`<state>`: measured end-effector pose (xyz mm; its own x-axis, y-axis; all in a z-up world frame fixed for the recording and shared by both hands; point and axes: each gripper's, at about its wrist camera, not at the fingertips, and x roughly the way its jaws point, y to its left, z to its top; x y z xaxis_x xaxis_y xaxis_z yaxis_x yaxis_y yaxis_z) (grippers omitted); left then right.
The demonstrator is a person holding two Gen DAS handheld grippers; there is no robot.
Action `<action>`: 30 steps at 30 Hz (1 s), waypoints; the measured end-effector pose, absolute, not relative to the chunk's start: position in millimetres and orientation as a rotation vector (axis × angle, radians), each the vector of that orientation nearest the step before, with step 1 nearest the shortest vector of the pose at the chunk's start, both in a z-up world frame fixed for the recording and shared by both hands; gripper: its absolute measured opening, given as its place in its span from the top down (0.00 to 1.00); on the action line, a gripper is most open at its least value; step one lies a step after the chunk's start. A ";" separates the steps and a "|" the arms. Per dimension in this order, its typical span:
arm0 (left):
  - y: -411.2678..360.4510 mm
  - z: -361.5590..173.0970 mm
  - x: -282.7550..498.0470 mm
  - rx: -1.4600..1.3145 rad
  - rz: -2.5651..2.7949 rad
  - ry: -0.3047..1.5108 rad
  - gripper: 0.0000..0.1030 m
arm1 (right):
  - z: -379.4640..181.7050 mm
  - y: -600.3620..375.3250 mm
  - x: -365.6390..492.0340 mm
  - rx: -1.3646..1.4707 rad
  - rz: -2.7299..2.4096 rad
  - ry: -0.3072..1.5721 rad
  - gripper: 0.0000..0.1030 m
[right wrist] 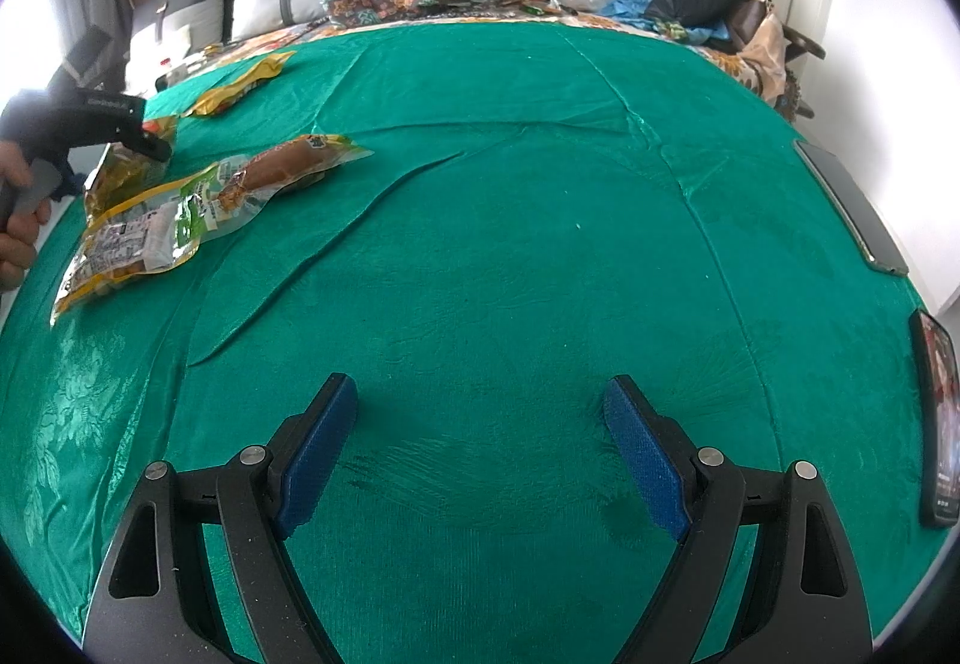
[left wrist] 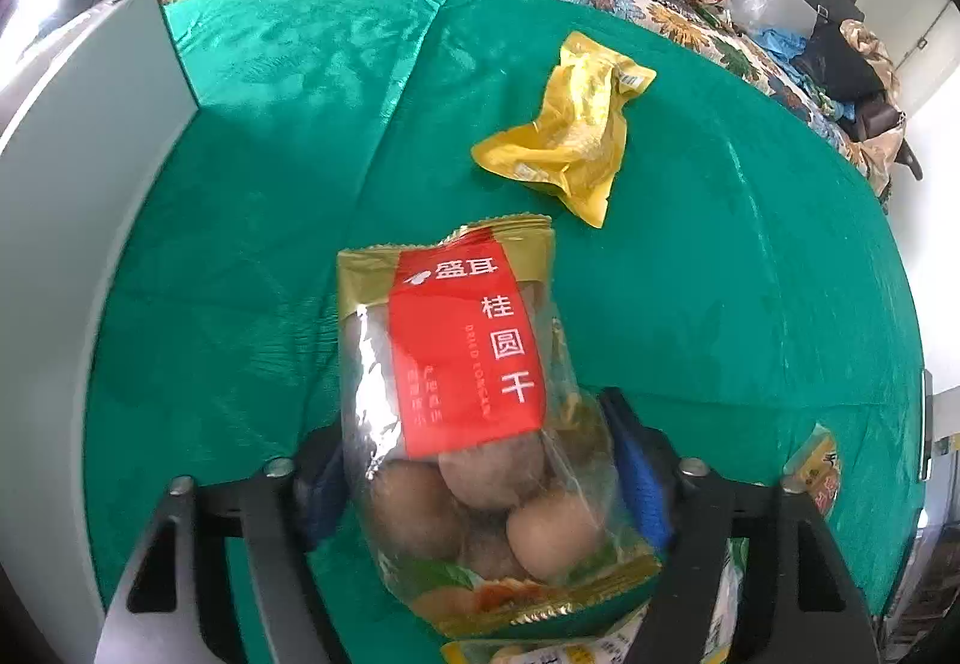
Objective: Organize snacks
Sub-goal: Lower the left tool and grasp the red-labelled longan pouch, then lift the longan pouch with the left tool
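**Left gripper pinching longan bag; right gripper idle, spread**

Left wrist view: left gripper (left wrist: 480, 478) is pinched on the longan bag (left wrist: 462, 412), lower centre of frame. Blue pads press the bag's lower half from both sides, where the round fruits bulge. The bag's gold sealed end points up-frame, away from the camera; its long axis runs bottom to top of frame, leaning slightly right at the top. Cannot tell whether the bag is lifted or resting on the green cloth (left wrist: 270, 154).

Yellow pouch (left wrist: 570, 130) lies crumpled in the upper centre-right, apart from the bag. Its long axis runs diagonally, lower left to upper right. More packets peek in at the bottom edge and right edge, partly hidden.

Right wrist view: right gripper (right wrist: 480, 454) is spread wide with nothing between the fingers, over bare cloth at lower centre. A row of packets (right wrist: 198, 208) sits at left of frame, near the other gripper.

Risks, judged:
- The film is glossy and the contents are loose and round. The fruits could shift under the pads and the bag could slide out.
- The grip sits low on the bag, so the free upper end may flop or swing on any quick move.
- Squeezing harder could crush the fruit shells.
- The cloth is wrinkled; a fold could snag a bag edge on set-down and skew it.
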<state>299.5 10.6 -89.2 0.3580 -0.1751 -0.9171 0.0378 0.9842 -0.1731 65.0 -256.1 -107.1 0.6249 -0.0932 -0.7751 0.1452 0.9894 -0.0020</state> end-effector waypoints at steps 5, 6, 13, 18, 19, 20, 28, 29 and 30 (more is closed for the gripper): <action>27.1 -61.2 270.7 -0.056 -0.122 1.121 0.37 | -106.6 -252.6 65.7 0.062 -0.136 0.886 0.15; 32.2 -56.0 265.5 -0.054 -0.128 1.120 0.37 | -106.7 -252.5 65.7 0.062 -0.136 0.886 0.15; 55.9 -35.6 183.1 0.114 -0.142 1.124 0.36 | -106.9 -251.7 65.8 0.063 -0.137 0.886 0.15; 60.8 -63.9 121.9 0.145 -0.158 1.122 0.32 | -106.9 -251.8 65.7 0.063 -0.137 0.886 0.15; 62.7 -71.0 114.4 0.130 -0.156 1.108 0.31 | -106.9 -250.7 66.0 0.062 -0.137 0.885 0.15; 63.5 -76.6 109.3 0.117 -0.152 1.088 0.30 | -106.8 -251.9 65.7 0.063 -0.137 0.885 0.15; 79.0 -105.4 103.0 0.033 -0.073 0.980 0.03 | -106.4 -247.4 66.8 0.062 -0.140 0.883 0.15; 78.3 -106.3 105.4 0.038 -0.074 0.983 0.00 | -106.3 -247.9 66.7 0.062 -0.139 0.883 0.15; 78.4 -106.9 107.5 0.039 -0.079 0.981 0.00 | -106.3 -247.3 66.9 0.062 -0.140 0.883 0.15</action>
<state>107.5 78.4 -106.9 0.5533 -0.0488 -0.8315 0.0841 0.9965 -0.0026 66.9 -247.3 -106.3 0.6263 -0.0961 -0.7737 0.1473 0.9891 -0.0036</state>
